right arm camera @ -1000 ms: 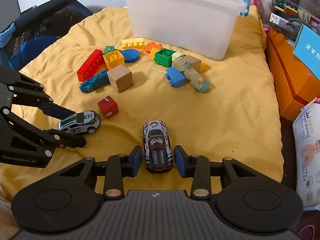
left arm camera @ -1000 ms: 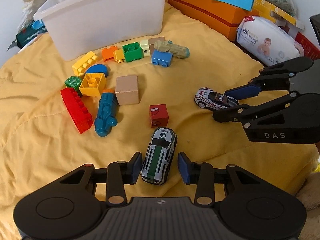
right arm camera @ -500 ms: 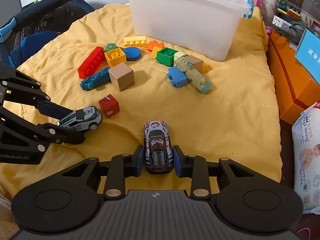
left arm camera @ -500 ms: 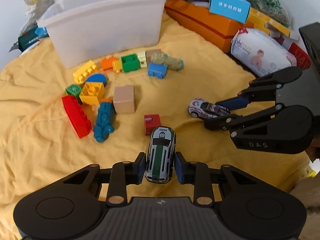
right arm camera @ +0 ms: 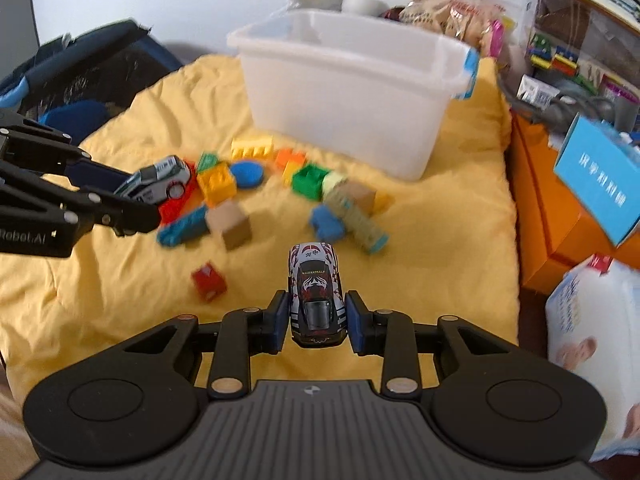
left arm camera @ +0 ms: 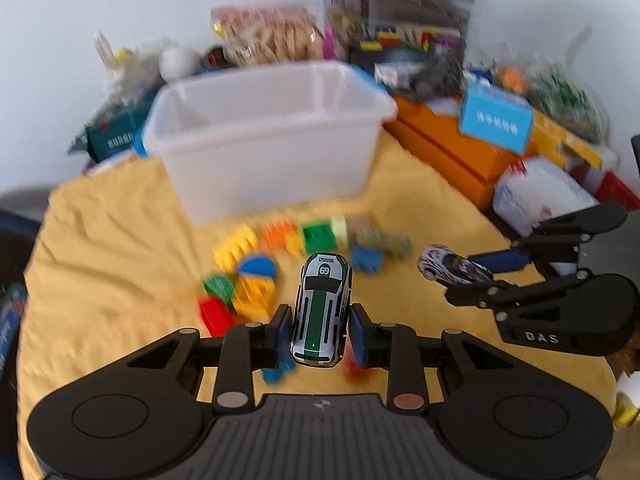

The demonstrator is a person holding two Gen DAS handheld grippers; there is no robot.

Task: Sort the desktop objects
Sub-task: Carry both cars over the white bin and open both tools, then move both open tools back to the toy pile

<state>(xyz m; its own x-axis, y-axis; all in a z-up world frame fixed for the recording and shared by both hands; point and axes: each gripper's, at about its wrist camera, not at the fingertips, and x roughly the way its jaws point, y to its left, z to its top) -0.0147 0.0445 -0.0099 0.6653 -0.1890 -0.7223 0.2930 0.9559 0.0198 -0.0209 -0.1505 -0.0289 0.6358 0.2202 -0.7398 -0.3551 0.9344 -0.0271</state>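
My left gripper [left arm camera: 320, 338] is shut on a white and green toy car numbered 69 [left arm camera: 322, 312] and holds it above the yellow cloth [left arm camera: 112, 264]. It also shows in the right wrist view [right arm camera: 158, 180]. My right gripper [right arm camera: 318, 322] is shut on a white, red and black toy car [right arm camera: 316, 292], also lifted; the left wrist view shows this car [left arm camera: 450, 269] too. A white plastic bin [left arm camera: 264, 136] stands open behind a cluster of coloured blocks [right arm camera: 256, 188].
A red cube [right arm camera: 209, 280], a tan cube [right arm camera: 232, 224] and a blue toy train [right arm camera: 182, 230] lie on the cloth. Orange boxes [right arm camera: 560, 216], a blue card [right arm camera: 596, 188] and a wipes pack [right arm camera: 592, 328] crowd the right side. A dark bag [right arm camera: 80, 80] sits at the left.
Both grippers closed on their cars and lifted them off the cloth. Both views tilted up toward the bin.
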